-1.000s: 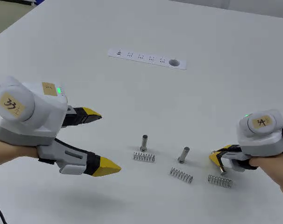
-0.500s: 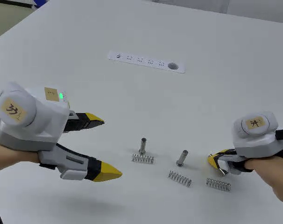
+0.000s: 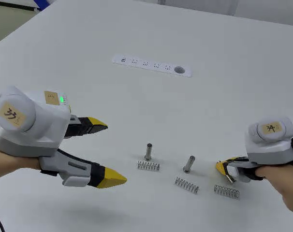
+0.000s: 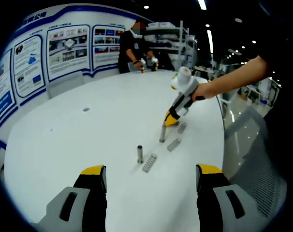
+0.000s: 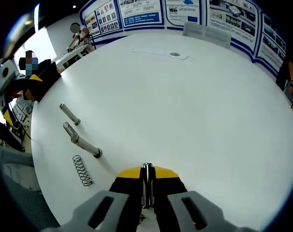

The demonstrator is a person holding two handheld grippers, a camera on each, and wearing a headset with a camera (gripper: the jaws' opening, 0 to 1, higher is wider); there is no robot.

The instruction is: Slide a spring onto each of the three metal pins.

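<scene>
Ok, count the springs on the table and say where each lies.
3: left spring beside the left pin, middle spring beside the middle pin, right spring near the right tool.

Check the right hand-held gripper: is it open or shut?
Shut: the right hand-held gripper has its yellow tips pressed together around a thin metal pin.

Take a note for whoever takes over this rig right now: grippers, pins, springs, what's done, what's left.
Left gripper: open, empty, left of the parts.
Right gripper: shut on the third pin.
Left pin and middle pin stand upright on the table; three springs lie loose nearby.
Done: no spring on any pin yet.
Left: all three.
</scene>
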